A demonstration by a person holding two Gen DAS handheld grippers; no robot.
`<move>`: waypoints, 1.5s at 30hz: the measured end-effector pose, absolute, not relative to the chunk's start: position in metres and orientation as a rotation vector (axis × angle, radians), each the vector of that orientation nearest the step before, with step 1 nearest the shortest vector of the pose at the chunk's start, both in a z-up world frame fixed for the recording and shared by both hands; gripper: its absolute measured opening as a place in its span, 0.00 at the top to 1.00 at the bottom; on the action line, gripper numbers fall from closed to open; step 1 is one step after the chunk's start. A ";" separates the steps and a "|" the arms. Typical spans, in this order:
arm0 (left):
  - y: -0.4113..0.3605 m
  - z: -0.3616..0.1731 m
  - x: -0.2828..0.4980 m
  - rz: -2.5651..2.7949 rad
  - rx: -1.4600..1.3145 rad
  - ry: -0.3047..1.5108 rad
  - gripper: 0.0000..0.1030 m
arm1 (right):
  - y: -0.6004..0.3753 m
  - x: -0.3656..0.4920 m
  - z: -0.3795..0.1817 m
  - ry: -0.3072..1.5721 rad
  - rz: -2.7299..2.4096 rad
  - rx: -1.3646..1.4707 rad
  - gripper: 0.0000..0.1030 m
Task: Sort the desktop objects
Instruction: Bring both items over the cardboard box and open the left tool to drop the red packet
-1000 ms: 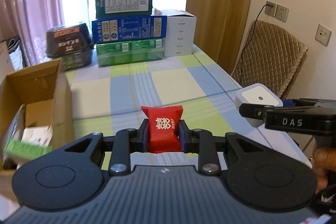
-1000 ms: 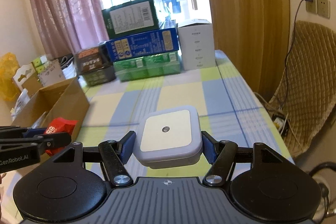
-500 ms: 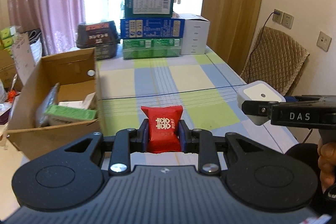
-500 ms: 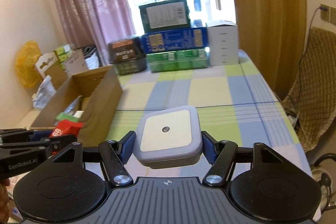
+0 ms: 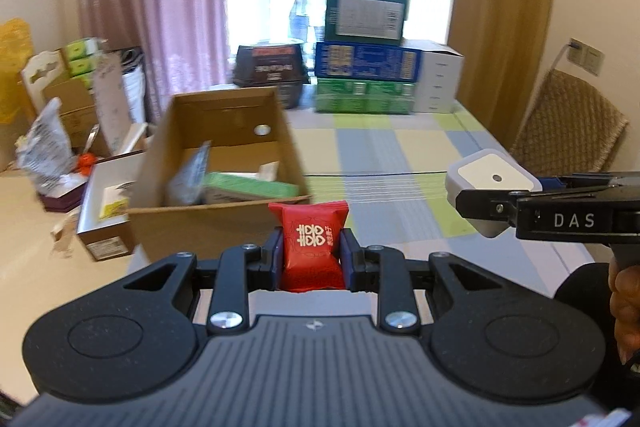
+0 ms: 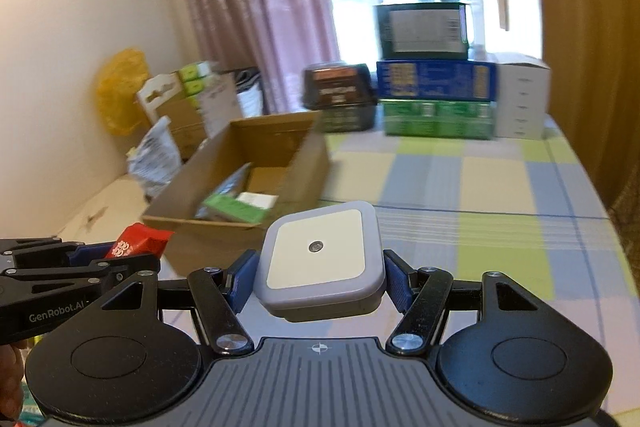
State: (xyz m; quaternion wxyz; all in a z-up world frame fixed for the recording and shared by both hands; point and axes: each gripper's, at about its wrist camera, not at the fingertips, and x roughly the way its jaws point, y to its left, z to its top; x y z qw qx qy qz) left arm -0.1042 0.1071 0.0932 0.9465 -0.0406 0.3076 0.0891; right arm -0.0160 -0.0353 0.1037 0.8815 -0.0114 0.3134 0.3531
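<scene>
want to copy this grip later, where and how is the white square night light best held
Grip the white square night light across two opposite flat side walls, coming in level from behind with its broad sensor face up. That is how the right gripper holds it now: blue pads against the sides. The walls are straight and parallel, so they probably seat flat; the rounded corners would likely slip.

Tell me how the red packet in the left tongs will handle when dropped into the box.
The red packet looks puffy and crimped, so probably light and soft. It should land flat in the cardboard box without rolling.
</scene>
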 end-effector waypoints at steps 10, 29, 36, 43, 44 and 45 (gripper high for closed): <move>0.153 0.089 -0.142 0.289 -0.110 0.642 0.77 | 0.017 -0.040 0.090 0.663 0.847 -0.086 0.39; 0.195 0.091 -0.135 0.298 -0.111 0.660 0.77 | 0.070 -0.049 0.078 0.674 0.913 -0.126 0.39; 0.208 0.096 -0.115 0.288 -0.103 0.662 0.77 | 0.086 -0.038 0.080 0.673 0.909 -0.113 0.39; 0.217 0.101 -0.094 0.280 -0.078 0.672 0.77 | 0.102 -0.021 0.084 0.674 0.907 -0.101 0.39; 0.218 0.101 -0.091 0.278 -0.075 0.675 0.77 | 0.104 -0.019 0.084 0.674 0.907 -0.099 0.39; 0.219 0.100 -0.088 0.277 -0.074 0.679 0.77 | 0.106 -0.016 0.084 0.675 0.907 -0.097 0.39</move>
